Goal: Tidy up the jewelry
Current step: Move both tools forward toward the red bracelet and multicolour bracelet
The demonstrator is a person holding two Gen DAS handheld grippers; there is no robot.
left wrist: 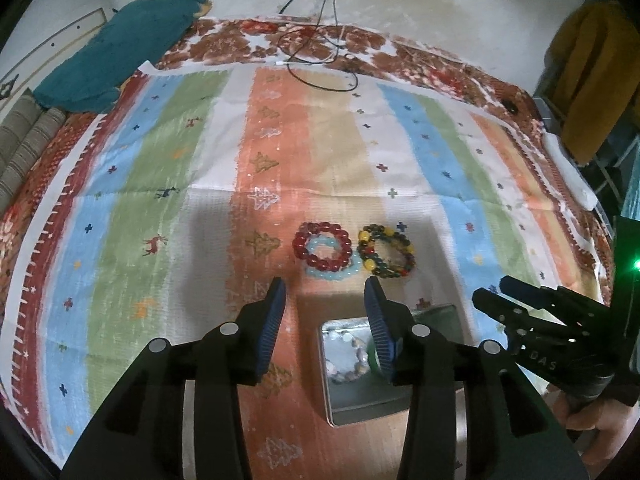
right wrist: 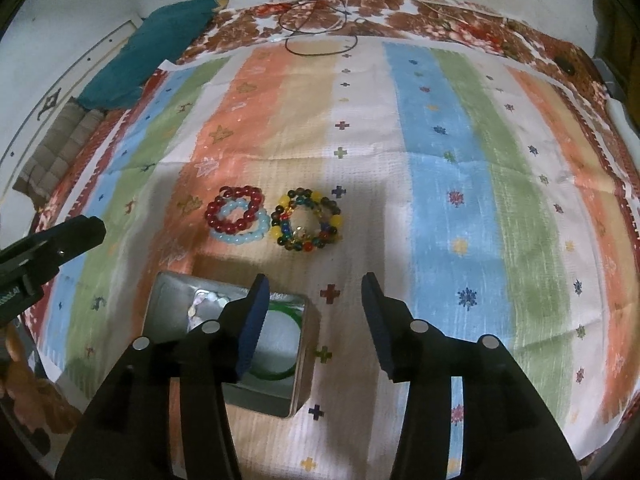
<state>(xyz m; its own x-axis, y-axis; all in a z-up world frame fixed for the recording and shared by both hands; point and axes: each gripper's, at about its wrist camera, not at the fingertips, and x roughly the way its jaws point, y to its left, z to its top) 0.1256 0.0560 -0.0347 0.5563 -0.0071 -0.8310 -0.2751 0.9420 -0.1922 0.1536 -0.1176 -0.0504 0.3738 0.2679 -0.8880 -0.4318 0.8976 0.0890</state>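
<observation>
The dark red round-bead bracelet lies on the striped cloth, overlapping a pale blue bead bracelet, with a multicoloured glass-bead bracelet just beside them. Nearer sits the square silver tin, already holding a green bangle and what looks like a pearly bead strand. Both the left gripper and right gripper hang released and empty. Best to pinch one bracelet's rim cleanly, lifting the red one off the blue first.

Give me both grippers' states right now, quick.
Left gripper: open, holding nothing, poised over the metal tin.
Right gripper: open, holding nothing, aimed toward the multicolour bead bracelet.
</observation>
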